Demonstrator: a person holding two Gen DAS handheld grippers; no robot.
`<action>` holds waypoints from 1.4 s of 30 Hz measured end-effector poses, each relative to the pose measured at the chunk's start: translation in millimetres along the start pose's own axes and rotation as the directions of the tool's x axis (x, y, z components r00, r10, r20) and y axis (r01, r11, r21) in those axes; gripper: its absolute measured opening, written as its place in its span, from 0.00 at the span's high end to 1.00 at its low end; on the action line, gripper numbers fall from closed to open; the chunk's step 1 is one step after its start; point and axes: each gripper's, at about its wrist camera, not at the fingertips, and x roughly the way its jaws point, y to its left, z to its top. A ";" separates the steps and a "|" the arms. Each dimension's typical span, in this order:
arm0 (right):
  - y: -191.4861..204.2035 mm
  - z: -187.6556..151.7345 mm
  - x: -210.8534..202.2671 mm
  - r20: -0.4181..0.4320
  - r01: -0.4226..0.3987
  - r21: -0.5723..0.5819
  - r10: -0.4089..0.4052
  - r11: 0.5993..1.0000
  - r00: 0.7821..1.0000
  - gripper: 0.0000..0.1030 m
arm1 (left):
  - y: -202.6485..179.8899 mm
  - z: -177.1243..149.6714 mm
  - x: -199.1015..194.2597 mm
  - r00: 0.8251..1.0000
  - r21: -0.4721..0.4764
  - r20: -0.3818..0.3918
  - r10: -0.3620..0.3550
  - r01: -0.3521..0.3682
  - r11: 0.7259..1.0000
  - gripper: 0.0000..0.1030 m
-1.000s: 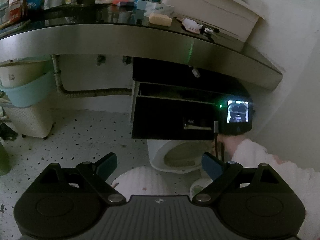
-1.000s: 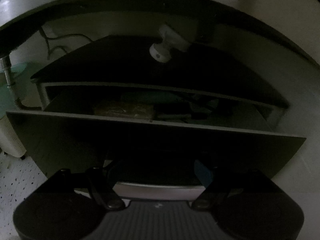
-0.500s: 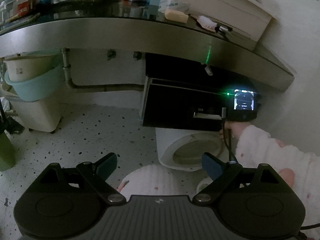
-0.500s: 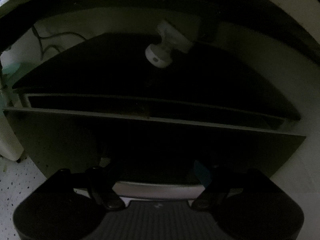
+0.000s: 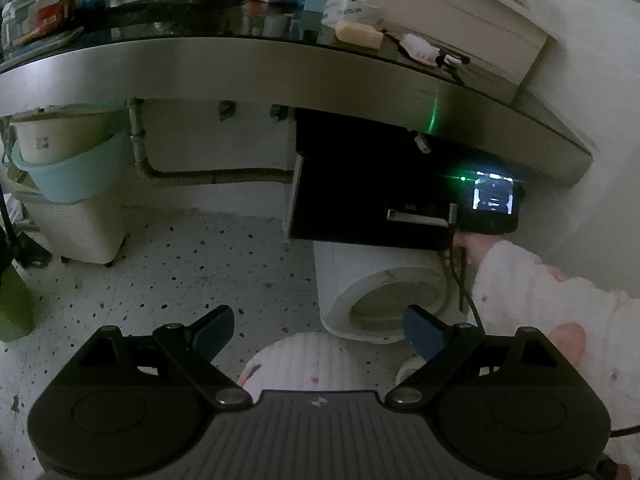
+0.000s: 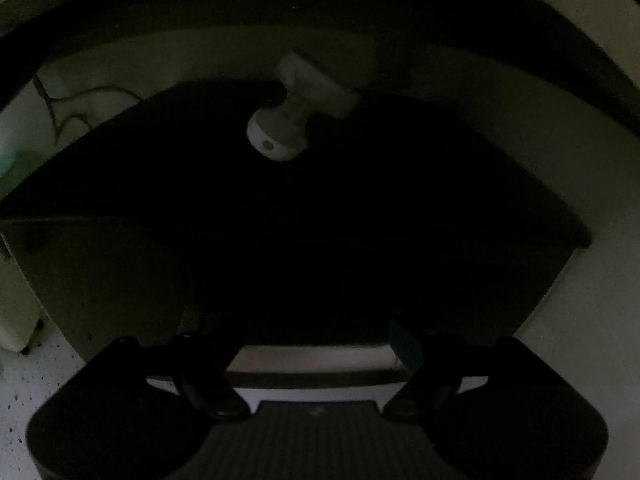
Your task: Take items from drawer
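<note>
A black drawer point(image 5: 360, 196) sits under the steel counter point(image 5: 248, 64), its front flush with the cabinet and its inside hidden. My right gripper point(image 5: 494, 208) is pressed against the drawer front beside the silver handle point(image 5: 416, 218). In the right wrist view the dark drawer front point(image 6: 304, 264) fills the frame, and the right gripper point(image 6: 316, 336) has its fingers spread wide, open and empty. My left gripper point(image 5: 318, 328) is open and empty, held back above the floor.
A white toilet point(image 5: 384, 292) stands under the drawer. A white sensor knob point(image 6: 280, 132) hangs above the drawer. Stacked basins point(image 5: 68, 160) and a drain pipe point(image 5: 140, 152) are at the left. Toiletries and a soap bar point(image 5: 358, 34) crowd the counter.
The drawer was open with items showing inside; it has slid in and now looks shut. My right gripper moved forward with the drawer front. My left gripper drew back slightly.
</note>
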 end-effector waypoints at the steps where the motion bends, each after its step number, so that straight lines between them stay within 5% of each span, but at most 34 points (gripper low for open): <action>1: 0.3 -1.3 -1.4 0.004 -0.001 -0.016 0.001 1.000 1.000 0.24 | 0.9 0.4 0.7 1.000 -0.003 -0.001 0.002 -0.002 1.000 0.11; 19: -25.8 -31.7 -78.2 0.067 -0.069 0.031 0.066 0.997 0.996 0.23 | 1.4 5.7 4.6 0.996 0.000 0.072 0.061 -0.061 0.998 0.11; 31: -37.9 -31.0 -167.8 0.057 -0.136 0.012 0.136 0.991 0.989 0.20 | -23.8 12.7 -2.6 0.994 0.092 0.109 0.007 -0.017 0.996 0.11; 42: -32.3 -11.9 -252.4 0.081 -0.045 0.056 0.041 0.997 0.996 0.20 | -40.4 33.7 -14.4 0.989 0.111 0.144 -0.030 0.014 0.994 0.10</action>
